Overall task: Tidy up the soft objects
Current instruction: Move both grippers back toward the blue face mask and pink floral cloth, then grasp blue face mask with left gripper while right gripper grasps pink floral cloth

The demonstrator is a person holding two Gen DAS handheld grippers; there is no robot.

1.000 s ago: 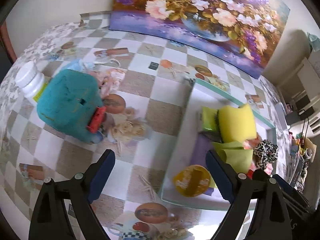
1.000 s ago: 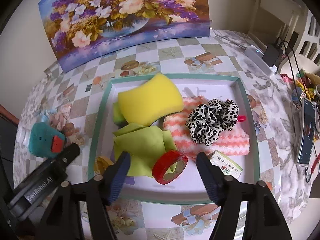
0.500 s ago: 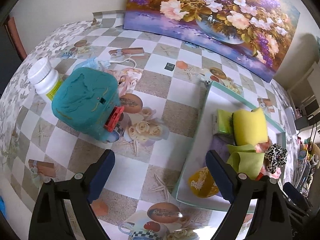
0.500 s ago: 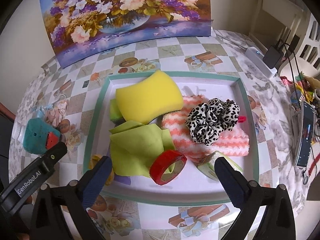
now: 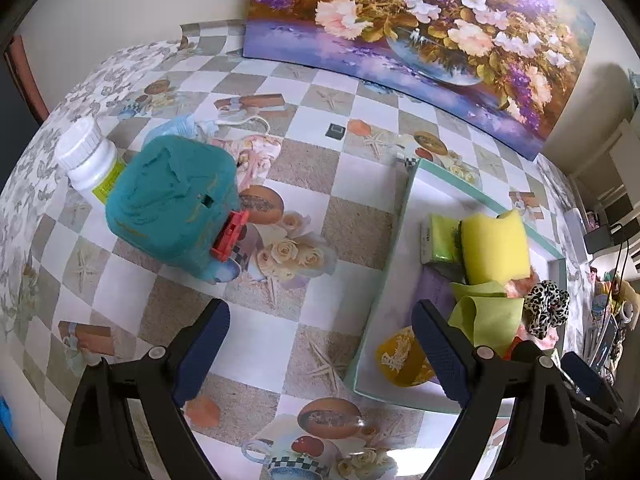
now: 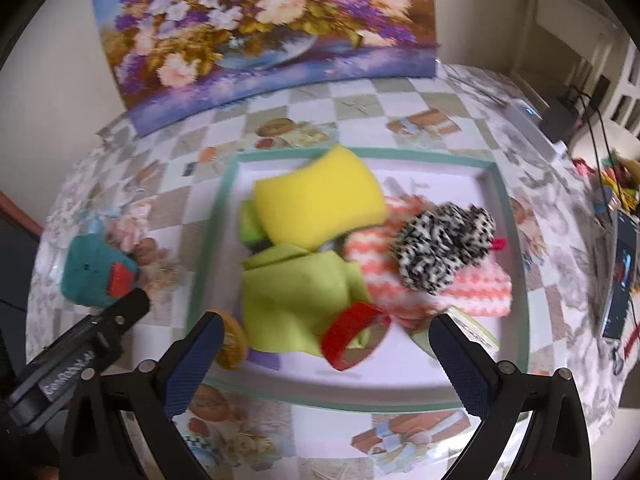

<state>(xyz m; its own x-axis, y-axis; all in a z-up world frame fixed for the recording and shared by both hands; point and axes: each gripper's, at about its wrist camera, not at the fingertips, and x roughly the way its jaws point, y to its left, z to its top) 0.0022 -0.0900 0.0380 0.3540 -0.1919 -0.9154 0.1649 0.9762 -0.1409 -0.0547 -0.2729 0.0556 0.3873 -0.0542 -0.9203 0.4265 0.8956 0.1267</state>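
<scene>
Sponge (image 6: pixel 320 196) lies in tray (image 6: pixel 516 280); right tongs (image 6: pixel 324 344) gape empty.

Yellow sponge (image 6: pixel 320 196), lime-green cloth (image 6: pixel 296 300), leopard-spotted scrunchie (image 6: pixel 444 248), coral-and-white zigzag towel (image 6: pixel 472 288), red tape roll (image 6: pixel 354 334), teal pouch (image 5: pixel 172 200), checkered table (image 5: pixel 320 184).

Big flower painting (image 5: pixel 420 32) leaning on the wall. White pill bottle (image 5: pixel 90 156) just beside a teal box (image 5: pixel 172 200) on the checked tablecloth (image 5: pixel 320 184). Red tape ring (image 6: pixel 354 334) and round yellow tin (image 5: pixel 402 356) in the tray (image 6: pixel 520 280).
</scene>
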